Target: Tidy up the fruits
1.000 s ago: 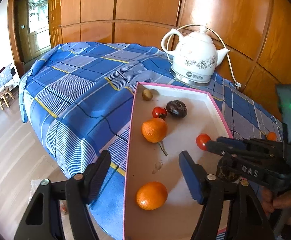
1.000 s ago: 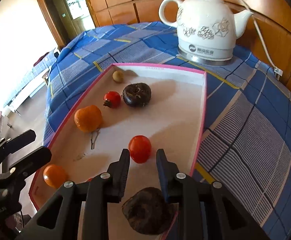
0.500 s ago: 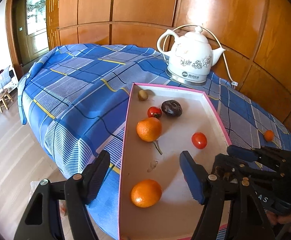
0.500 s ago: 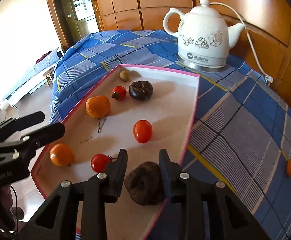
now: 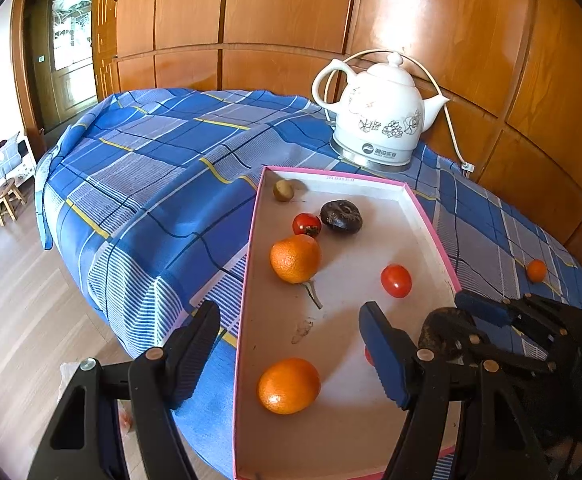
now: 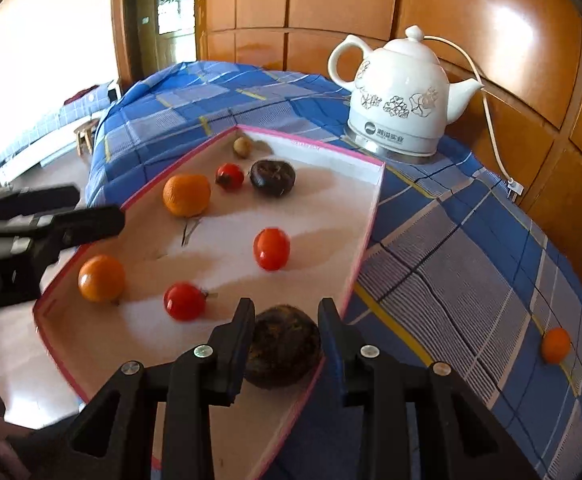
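Two dark wrinkled fruits lie in the pink-rimmed tray (image 6: 365, 224): a far one (image 6: 272, 178) beside a stemmed tomato (image 6: 229, 176), and a near dark fruit (image 6: 283, 354) by the tray's right wall, at its near end. The near one is a squat round, flat side down, with no clear long axis and no end that points anywhere. It sits between the fingers of the right gripper (image 6: 287, 322), whose jaws have just been parting; whether the pads touch the fruit cannot be told. The left gripper (image 5: 289, 338) hangs agape over the tray's left rim, nothing between its fingers.

The right wrist view alone shows a whole tomato (image 6: 185, 301) near the dark fruit; the left view hides nearly all of it behind a blue pad. Both views show two oranges, a middle tomato (image 5: 395, 280), a small brown fruit (image 5: 283, 191), and a small orange fruit (image 5: 536, 270) out on the blue checked cloth (image 5: 163, 168).
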Action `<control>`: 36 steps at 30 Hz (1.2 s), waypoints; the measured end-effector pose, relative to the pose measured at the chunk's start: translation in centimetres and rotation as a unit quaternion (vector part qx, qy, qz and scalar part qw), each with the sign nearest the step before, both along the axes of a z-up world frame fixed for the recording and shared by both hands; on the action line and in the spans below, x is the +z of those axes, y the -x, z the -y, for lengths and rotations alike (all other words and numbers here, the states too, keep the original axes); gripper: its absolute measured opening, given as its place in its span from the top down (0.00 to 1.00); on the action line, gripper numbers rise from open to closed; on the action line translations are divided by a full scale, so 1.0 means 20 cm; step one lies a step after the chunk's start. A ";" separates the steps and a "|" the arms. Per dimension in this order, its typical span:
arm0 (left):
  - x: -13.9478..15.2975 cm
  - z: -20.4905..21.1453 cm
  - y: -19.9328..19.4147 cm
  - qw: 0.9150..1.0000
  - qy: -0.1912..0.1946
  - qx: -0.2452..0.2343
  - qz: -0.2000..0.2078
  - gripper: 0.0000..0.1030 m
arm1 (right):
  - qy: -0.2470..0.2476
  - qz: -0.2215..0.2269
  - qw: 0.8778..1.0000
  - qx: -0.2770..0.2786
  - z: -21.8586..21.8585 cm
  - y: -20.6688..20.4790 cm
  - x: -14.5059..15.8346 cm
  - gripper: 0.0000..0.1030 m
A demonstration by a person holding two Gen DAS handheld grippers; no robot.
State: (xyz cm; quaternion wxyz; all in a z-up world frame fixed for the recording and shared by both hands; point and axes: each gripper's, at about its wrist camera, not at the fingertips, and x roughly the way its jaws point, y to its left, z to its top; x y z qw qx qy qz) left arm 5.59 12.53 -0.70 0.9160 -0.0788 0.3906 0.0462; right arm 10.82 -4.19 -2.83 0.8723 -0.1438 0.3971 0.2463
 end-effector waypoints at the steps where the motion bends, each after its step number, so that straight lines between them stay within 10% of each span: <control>1: 0.00 0.00 0.00 1.000 0.000 0.000 -0.001 0.29 | -0.003 -0.007 1.000 -0.005 0.00 -0.03 -0.01 0.69; 36: 0.02 0.13 0.05 0.999 -0.017 -0.033 0.025 0.27 | -0.047 0.018 0.990 -0.133 0.25 0.19 0.10 0.69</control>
